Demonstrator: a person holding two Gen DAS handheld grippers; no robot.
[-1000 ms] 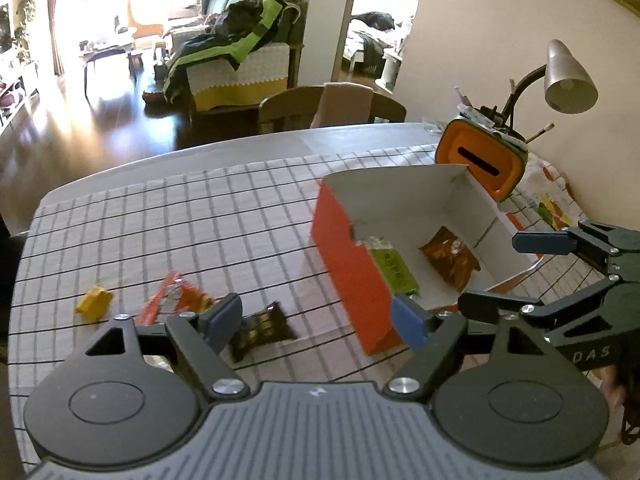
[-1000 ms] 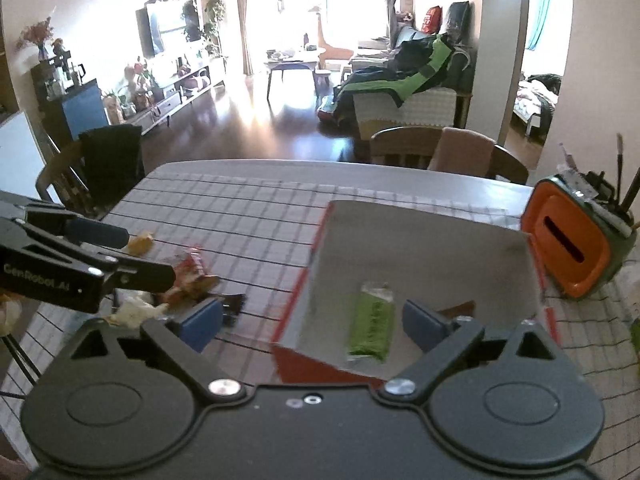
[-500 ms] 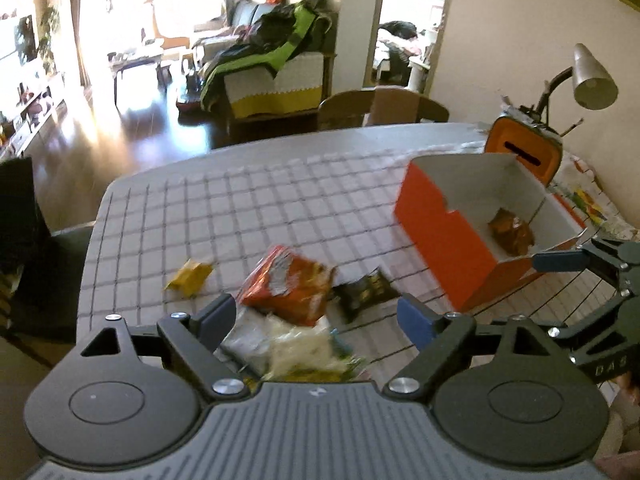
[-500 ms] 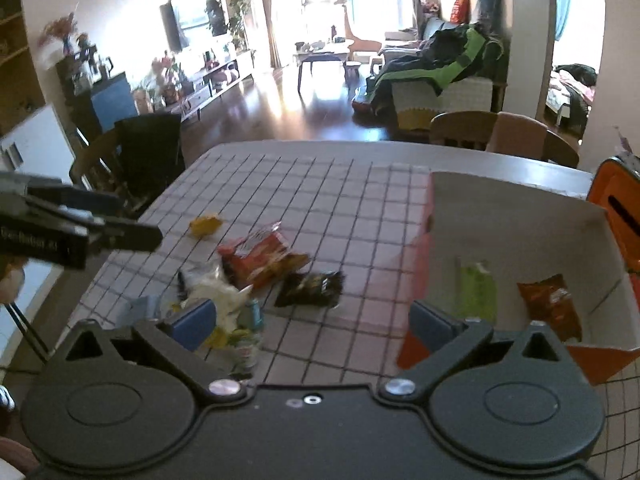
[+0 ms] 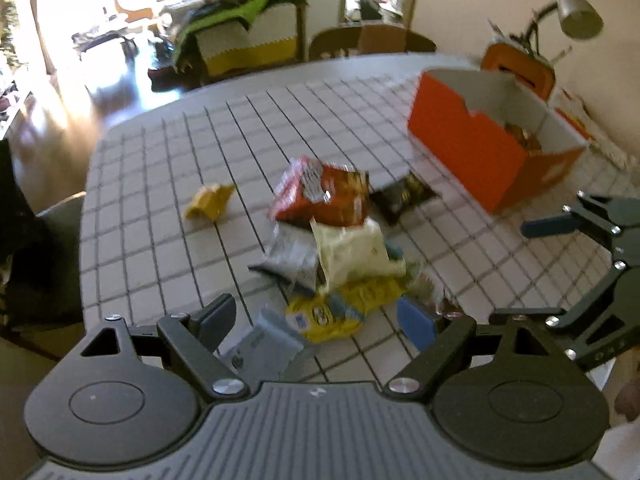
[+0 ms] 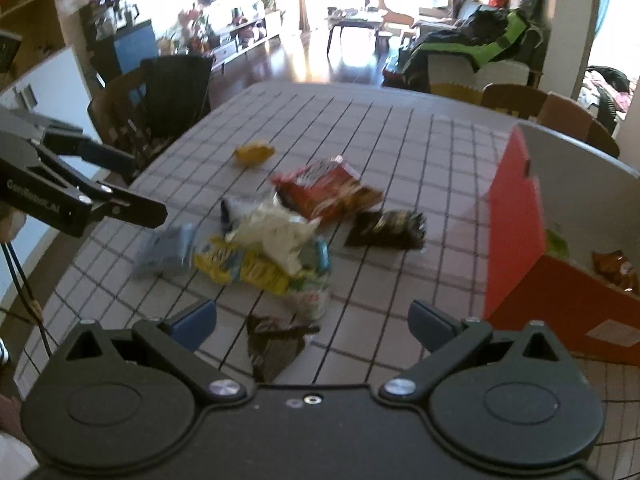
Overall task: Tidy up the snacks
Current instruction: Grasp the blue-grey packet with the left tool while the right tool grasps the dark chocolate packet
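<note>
The left gripper (image 5: 316, 320) hovers over the near edge of the checked tablecloth (image 5: 160, 168), its blue-padded fingers spread wide with nothing between them. Far to the left of the snack heap, a small yellow wrapper (image 5: 209, 202) lies on its own. The heap itself sits in the middle of the table: a grey packet (image 5: 290, 258) on its left side, a red chip bag (image 5: 320, 196) at the far end, a pale cream bag (image 5: 350, 250) on top in the middle, and a yellow packet (image 5: 340, 308) at the near end, just beyond the left gripper's fingers. A light blue-grey packet (image 5: 264, 344) lies nearest, between those fingers. A dark wrapper (image 5: 404, 196) rests just right of the red bag, near the orange box (image 5: 468, 148). The box stands open at the far right, with an orange-brown snack (image 6: 614, 268) and a green one (image 6: 556, 242) inside. An orange holder (image 5: 520, 66) and a desk lamp (image 5: 576, 12) stand behind it.

The right gripper (image 6: 312, 322) is also held wide apart and holds nothing; a dark crumpled wrapper (image 6: 276, 346) lies on the cloth between its fingers, though contact cannot be judged.
</note>
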